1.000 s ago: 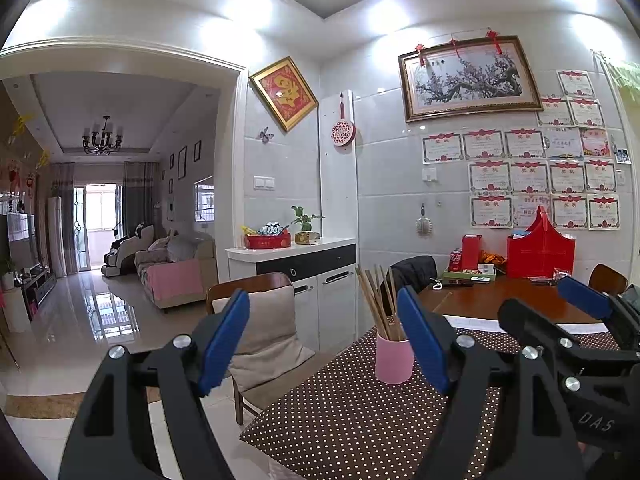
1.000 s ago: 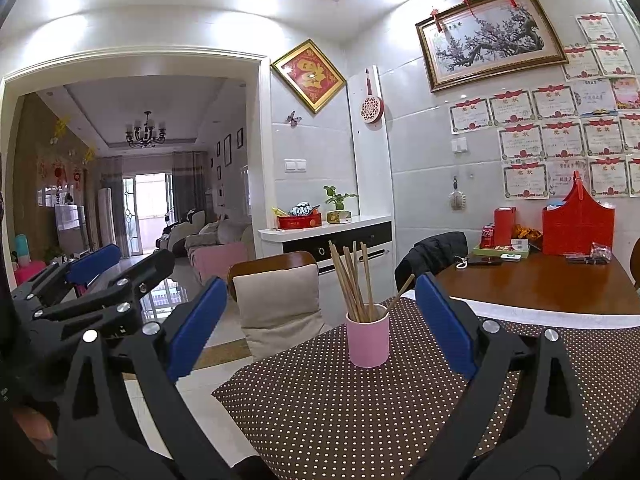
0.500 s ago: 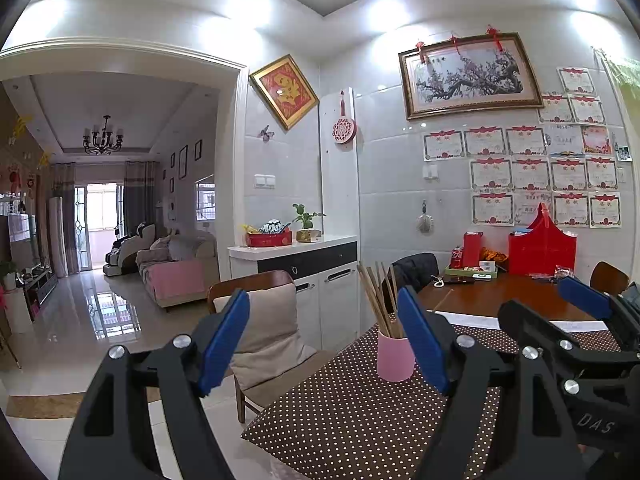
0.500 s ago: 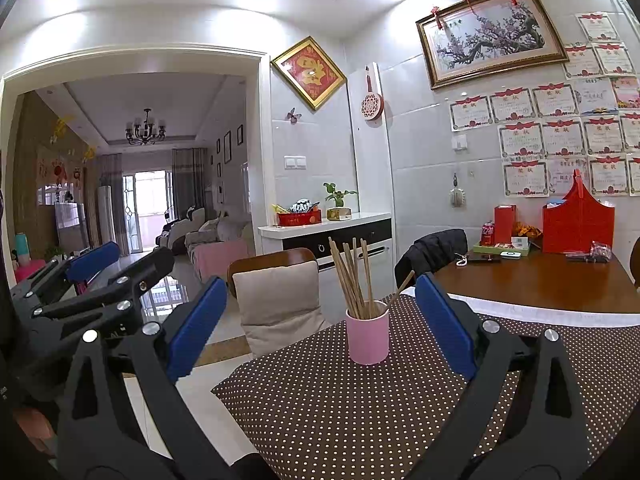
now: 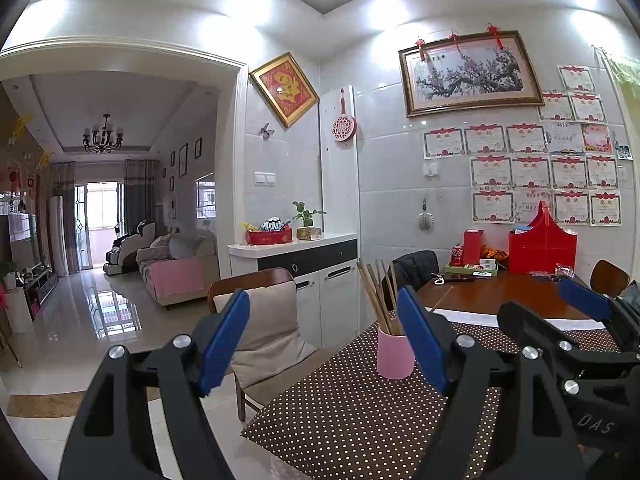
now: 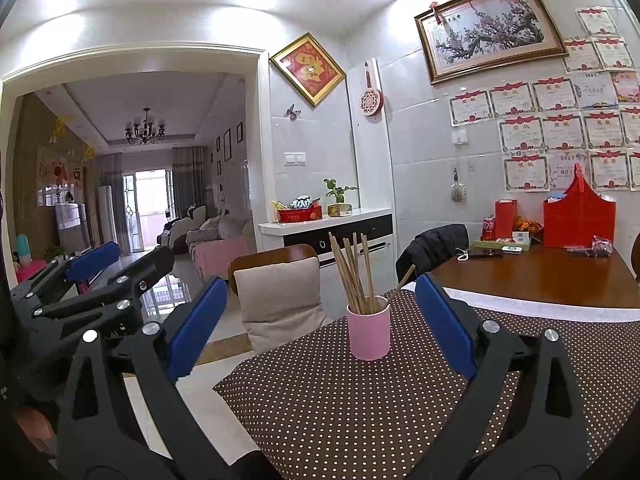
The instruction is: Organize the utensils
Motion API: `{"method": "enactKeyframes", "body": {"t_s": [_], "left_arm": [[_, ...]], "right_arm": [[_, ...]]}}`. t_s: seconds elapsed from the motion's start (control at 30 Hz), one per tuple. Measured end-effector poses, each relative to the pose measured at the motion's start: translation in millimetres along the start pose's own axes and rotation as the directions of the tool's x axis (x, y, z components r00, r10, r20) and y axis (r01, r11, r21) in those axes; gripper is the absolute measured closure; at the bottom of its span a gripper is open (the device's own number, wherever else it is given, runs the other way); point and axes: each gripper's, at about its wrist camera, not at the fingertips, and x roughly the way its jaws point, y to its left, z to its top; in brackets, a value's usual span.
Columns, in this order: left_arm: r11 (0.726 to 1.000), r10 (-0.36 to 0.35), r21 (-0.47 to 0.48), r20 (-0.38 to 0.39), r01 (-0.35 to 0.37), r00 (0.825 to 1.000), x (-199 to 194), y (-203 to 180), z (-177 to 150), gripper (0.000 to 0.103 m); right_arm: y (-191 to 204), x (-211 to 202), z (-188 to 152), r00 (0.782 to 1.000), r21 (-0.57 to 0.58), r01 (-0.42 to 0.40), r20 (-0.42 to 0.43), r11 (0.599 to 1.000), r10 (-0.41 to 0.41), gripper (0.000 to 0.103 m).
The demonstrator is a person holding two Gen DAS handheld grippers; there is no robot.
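The worktop (image 6: 360, 408) is filling the lower middle and right of both views, wearing a brown cloth with white dots; farther back, at the right, bare wood is showing. A chair with a beige cushion (image 6: 280, 300) is standing at the worktop's far left corner, in the middle of the right-hand view.

The right tool (image 6: 320, 328) is reaching in from the bottom of its own view, its blue pads spread wide and gripping nothing, framing the cup from the near side. The left tool (image 5: 324, 340) is sitting in the lower middle of its own view, likewise spread wide and empty; its right pad is overlapping the cup's edge in the picture, though the cup is standing farther back on the cloth.

A red basket (image 6: 578, 216) is resting at the back of the wooden part, middle right, against the wall.

The pink cup (image 6: 368, 332) is standing upright on the dotted cloth, centre of the right-hand view. A bundle of chopsticks (image 6: 352, 272) is leaning out of it, fanning up and left, with one stick tilting right.
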Motion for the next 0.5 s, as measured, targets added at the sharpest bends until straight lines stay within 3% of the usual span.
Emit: {"method": "enactKeyframes", "body": {"t_s": [0.5], "left_arm": [[1.0, 0.002, 0.001, -0.008, -0.002, 1.0, 3.2, -0.2, -4.7, 0.028]], "right_arm": [[0.3, 1.1, -0.4, 1.0, 0.006, -0.001, -0.012, 1.0, 0.001, 0.01]]}}
